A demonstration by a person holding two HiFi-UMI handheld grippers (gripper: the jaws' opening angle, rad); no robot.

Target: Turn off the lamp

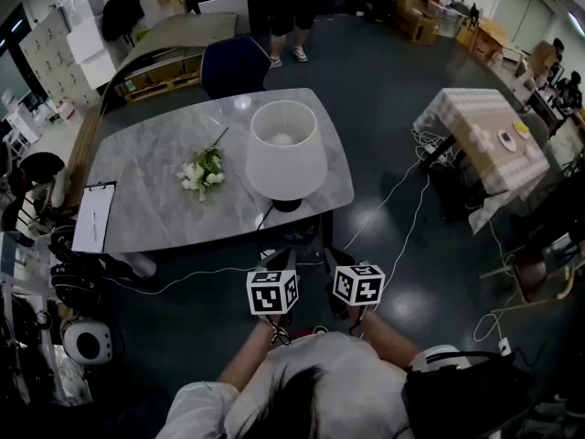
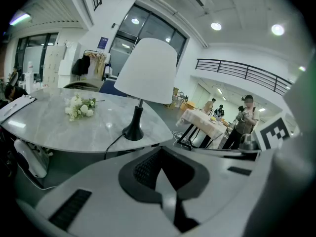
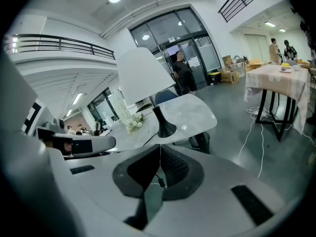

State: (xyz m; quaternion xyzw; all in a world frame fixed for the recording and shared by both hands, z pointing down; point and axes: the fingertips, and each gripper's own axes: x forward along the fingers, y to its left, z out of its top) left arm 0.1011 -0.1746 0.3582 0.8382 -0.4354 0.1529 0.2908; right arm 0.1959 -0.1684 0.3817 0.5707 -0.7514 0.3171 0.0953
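While both grippers hang short of the table [image 1: 155,190], it lies ahead of and below them, so each camera looks down across its near edge. The lamp [image 1: 285,154] stands upright by that edge, straight ahead of the left gripper [image 2: 161,168] and slightly left of the right gripper [image 3: 160,164], well apart from both. I cannot tell whether it is lit. Each gripper has its jaws pressed together on nothing. I judge this fits either an approach to press a switch or a withdrawal after one. The cord [image 2: 113,144] drops from the base towards the grippers, and no switch shows on it.
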